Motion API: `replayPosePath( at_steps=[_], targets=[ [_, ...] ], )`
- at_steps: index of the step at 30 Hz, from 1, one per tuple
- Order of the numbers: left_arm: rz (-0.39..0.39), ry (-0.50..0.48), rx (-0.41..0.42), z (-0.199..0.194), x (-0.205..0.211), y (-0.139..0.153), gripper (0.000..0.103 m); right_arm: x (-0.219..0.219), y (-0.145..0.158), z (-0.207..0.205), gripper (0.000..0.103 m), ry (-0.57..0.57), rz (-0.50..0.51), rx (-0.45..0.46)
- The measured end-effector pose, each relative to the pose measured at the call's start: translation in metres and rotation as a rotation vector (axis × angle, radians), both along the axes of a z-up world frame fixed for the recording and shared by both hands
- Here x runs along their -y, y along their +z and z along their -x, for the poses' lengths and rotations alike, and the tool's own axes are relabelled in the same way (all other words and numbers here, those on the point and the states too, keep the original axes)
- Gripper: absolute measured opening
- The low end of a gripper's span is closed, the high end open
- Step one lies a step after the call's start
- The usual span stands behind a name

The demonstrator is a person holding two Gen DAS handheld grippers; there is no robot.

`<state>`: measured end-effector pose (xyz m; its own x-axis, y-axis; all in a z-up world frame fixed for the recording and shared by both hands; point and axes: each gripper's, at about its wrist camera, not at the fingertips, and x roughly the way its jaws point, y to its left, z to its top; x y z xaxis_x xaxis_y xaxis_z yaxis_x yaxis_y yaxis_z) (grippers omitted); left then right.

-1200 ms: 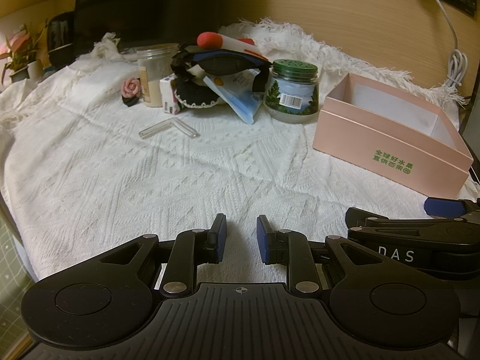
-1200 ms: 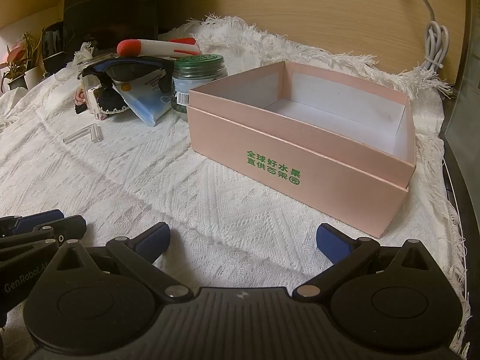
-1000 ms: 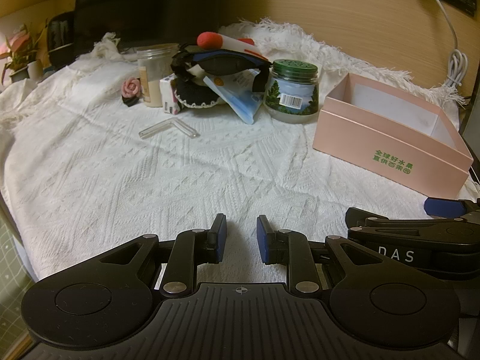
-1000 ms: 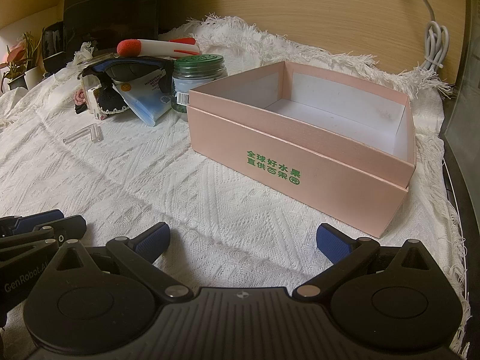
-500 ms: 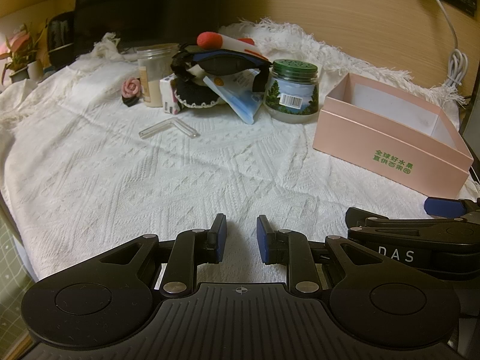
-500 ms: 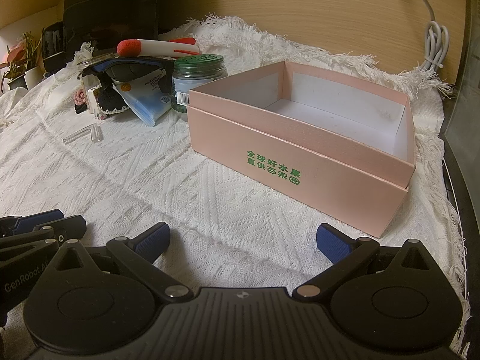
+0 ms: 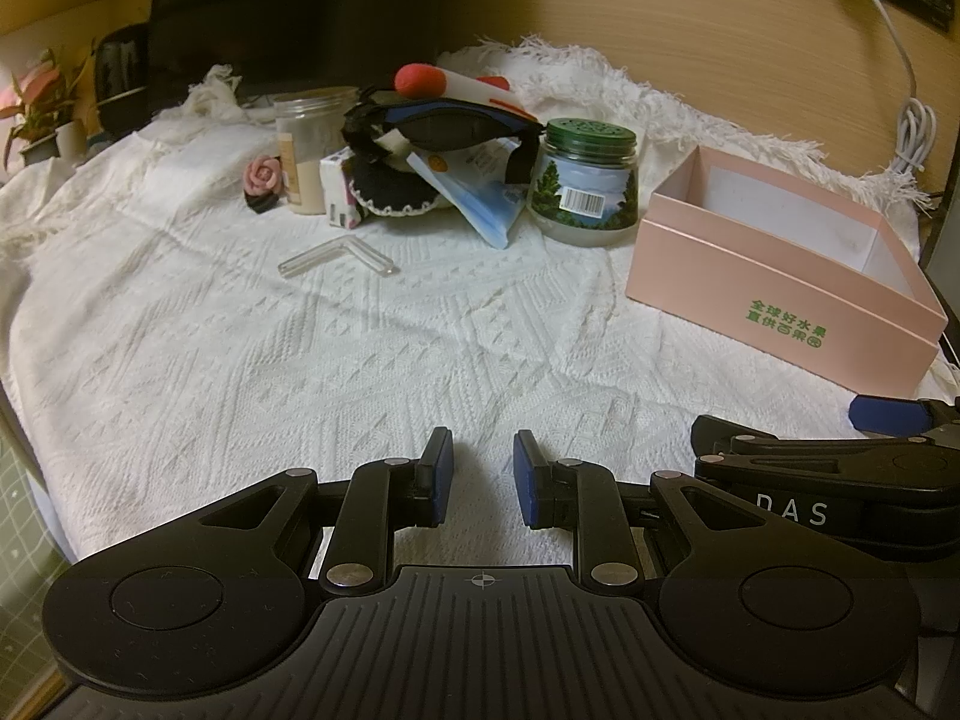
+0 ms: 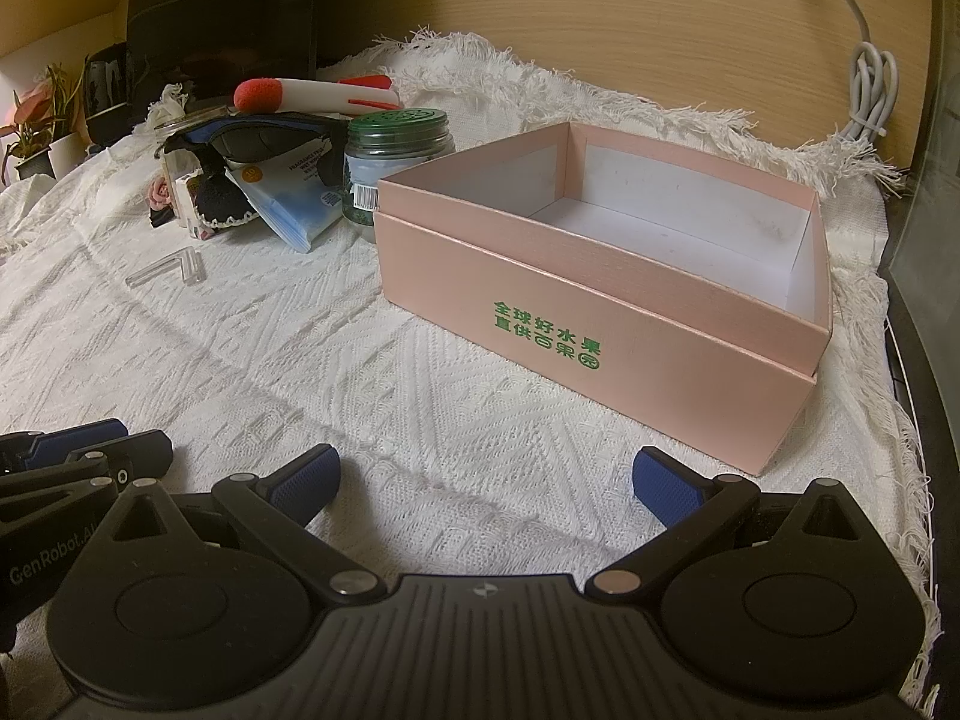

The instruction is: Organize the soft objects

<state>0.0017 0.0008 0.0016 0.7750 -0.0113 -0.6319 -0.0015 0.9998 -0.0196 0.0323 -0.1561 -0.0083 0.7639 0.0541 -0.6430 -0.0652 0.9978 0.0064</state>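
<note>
An empty pink box (image 7: pixel 780 276) with green print stands on the white cloth at the right; in the right wrist view the box (image 8: pixel 600 312) is just ahead. A pile at the back holds a black-and-blue eye mask (image 7: pixel 444 129), a black lace-edged pad (image 7: pixel 390 189), a blue-white packet (image 7: pixel 480 192) and a pink fabric rose (image 7: pixel 262 177). My left gripper (image 7: pixel 483 471) is empty, its pads a narrow gap apart, low over the cloth's near edge. My right gripper (image 8: pixel 486 477) is wide open and empty, just short of the box.
A green-lidded jar (image 7: pixel 591 180), a clear jar (image 7: pixel 309 144), a red-tipped white object (image 7: pixel 450 81) and a bent clear tube (image 7: pixel 336 258) lie near the pile. A white cable (image 7: pixel 912 120) hangs down the wooden wall. A potted plant (image 7: pixel 42 114) stands far left.
</note>
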Motion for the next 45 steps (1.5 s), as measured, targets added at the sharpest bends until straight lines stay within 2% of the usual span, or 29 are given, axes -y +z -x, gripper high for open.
replayPosePath(
  at_steps=[24,33,35,38,41,45],
  targets=[
    [-0.003,-0.003,0.001,0.0,0.0,0.0,0.024,0.001,0.0,0.001,0.103,0.0,-0.001,0.0],
    [-0.01,-0.022,-0.024,-0.003,-0.003,0.001,0.025,0.001,0.001,0.001,0.103,0.003,-0.003,-0.001],
    [-0.022,-0.037,-0.033,-0.004,-0.003,0.001,0.025,0.002,0.005,0.001,0.103,0.005,-0.011,-0.018],
    [-0.023,-0.073,-0.078,-0.01,-0.006,0.006,0.024,0.005,0.014,-0.004,0.103,0.001,-0.022,-0.09],
    [0.035,-0.123,-0.129,-0.022,-0.022,0.016,0.023,0.003,0.017,-0.01,0.103,-0.003,0.002,-0.174],
    [0.224,-0.29,-0.073,-0.041,-0.067,0.032,0.023,-0.003,0.021,-0.016,0.103,-0.05,0.01,-0.265]
  ],
)
